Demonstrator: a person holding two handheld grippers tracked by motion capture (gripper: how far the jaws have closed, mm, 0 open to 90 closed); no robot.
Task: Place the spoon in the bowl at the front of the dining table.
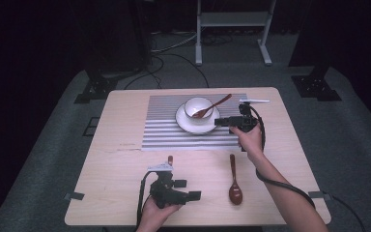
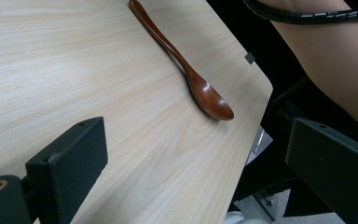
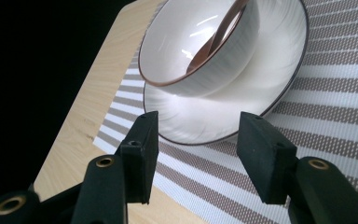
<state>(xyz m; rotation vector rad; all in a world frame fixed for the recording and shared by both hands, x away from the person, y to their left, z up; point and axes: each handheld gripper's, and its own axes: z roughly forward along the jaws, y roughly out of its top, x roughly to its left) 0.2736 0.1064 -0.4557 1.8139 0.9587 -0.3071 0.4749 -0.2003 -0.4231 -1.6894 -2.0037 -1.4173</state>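
My right gripper (image 3: 193, 154) points at the near rim of the white plate (image 3: 200, 121), its jaws standing apart with nothing between the pads; the plate's edge sits just ahead of the tips, not touching them. On the plate stands the white bowl (image 3: 214, 51), straight beyond the jaws, and a brown spoon (image 3: 219, 32) leans inside it with its handle sticking out over the far rim. Under the jaws lies the striped placemat (image 3: 335, 107), which runs off to either side of the gripper. From the high view I see this gripper (image 1: 223, 122) lying level at the right side of the plate (image 1: 186, 124), aimed across at the bowl (image 1: 196, 107), with my hand behind it.

My left gripper (image 2: 196, 158) rests low over the bare wooden table (image 2: 51, 60), jaws wide apart and holding nothing. A second brown spoon (image 2: 186, 70) lies flat on the table ahead of its jaws, bowl end nearer the table's edge, well clear of the pads. In the high view that gripper (image 1: 193, 195) sits near the front of the table, and the loose spoon (image 1: 235, 181) lies just beyond its tips, between the two grippers.
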